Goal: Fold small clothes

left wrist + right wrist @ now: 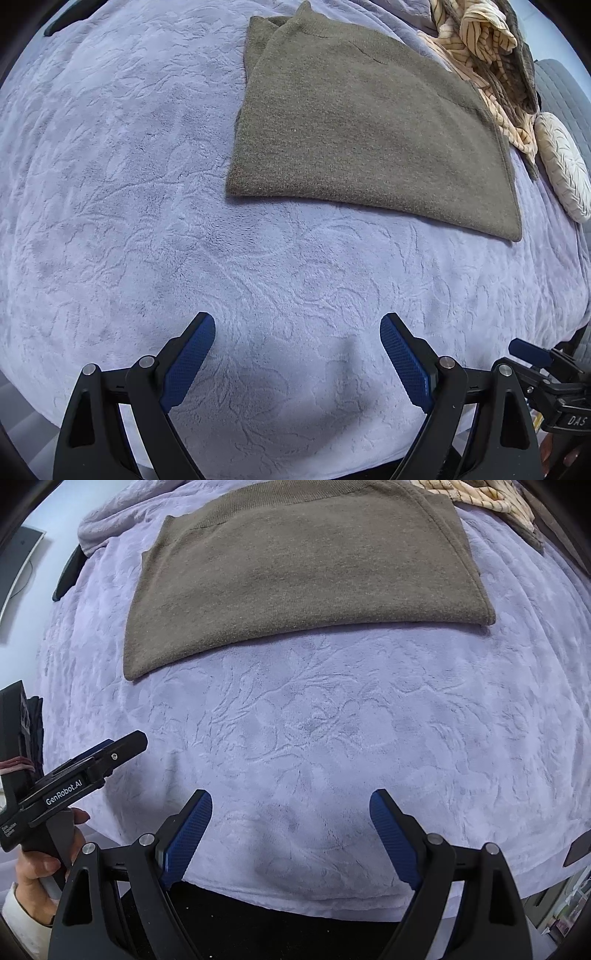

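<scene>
**Over the lavender blanket, both grippers empty beside a folded olive knit**

Above the near edge of the bed, the left gripper (297, 325) points down with its blue-padded jaws spread wide and nothing between them, only the embossed lavender plush blanket (110, 184) beneath. The right gripper (291, 801) hangs the same way, jaws spread and empty, over the same blanket (332, 738). In the right wrist view the left tool shows at the lower left, gripped by the person's hand (37, 871).

Beyond the fingertips, well apart from both grippers, lies the olive-brown knitted garment (369, 136), flat and squared into a tidy rectangle with layered edges at its far end; the right view shows it too (303, 576), its near edge a smooth fold. It looks already folded, or nearly so.

At the far right corner sits a crumpled cream garment with dark stripes (480, 40), partly tangled with another dark piece, and beside it a round pleated white cushion (565, 166).

By my reading, the step in hand falls between garments: the olive piece is done and nothing is held. The next move likely calls for reaching past it to the striped heap, pinching one edge, and dragging it onto bare blanket to spread it flat.
</scene>
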`<state>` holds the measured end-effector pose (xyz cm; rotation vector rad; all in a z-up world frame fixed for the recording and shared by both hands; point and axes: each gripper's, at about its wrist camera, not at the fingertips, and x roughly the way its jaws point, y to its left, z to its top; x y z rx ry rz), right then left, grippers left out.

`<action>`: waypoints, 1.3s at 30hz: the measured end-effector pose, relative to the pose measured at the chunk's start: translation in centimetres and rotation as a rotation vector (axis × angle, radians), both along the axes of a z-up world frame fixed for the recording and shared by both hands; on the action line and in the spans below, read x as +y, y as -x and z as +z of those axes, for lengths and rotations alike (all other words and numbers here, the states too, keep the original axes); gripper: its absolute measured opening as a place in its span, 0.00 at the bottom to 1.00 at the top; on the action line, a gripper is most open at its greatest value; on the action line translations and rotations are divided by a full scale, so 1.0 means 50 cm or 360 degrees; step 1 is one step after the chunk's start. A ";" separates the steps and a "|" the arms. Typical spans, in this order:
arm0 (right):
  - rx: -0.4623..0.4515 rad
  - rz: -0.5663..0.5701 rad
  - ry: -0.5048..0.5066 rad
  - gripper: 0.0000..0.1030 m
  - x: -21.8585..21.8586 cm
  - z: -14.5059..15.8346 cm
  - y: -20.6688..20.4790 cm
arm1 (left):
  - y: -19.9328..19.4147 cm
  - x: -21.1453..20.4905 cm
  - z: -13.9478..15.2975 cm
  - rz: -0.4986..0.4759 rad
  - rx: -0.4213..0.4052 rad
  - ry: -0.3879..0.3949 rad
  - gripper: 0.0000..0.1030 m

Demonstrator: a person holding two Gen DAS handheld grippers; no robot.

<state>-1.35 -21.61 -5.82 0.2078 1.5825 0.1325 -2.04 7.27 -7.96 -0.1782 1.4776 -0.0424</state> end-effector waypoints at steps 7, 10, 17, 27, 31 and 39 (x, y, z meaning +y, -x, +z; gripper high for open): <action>0.0046 -0.0001 0.0019 0.87 -0.013 -0.009 -0.003 | -0.003 -0.001 -0.008 0.0027 0.0027 0.0089 0.88; 0.0063 -0.0021 0.0019 0.87 -0.020 -0.012 -0.006 | -0.003 -0.003 -0.009 0.0030 0.0026 0.0098 0.88; 0.0098 -0.0029 0.0004 0.87 -0.022 -0.024 -0.009 | -0.012 -0.007 -0.012 0.0053 0.0015 0.0119 0.88; 0.0085 0.0000 0.0058 0.87 -0.029 -0.030 -0.048 | -0.055 0.046 -0.022 0.0330 -0.0068 0.0453 0.88; 0.0078 0.0020 0.0074 0.87 -0.027 -0.033 -0.070 | -0.077 0.063 -0.036 0.0405 -0.0124 0.0614 0.88; 0.0024 0.0149 0.0117 0.87 0.002 -0.045 -0.120 | -0.113 0.071 -0.090 0.0543 -0.0142 0.0820 0.88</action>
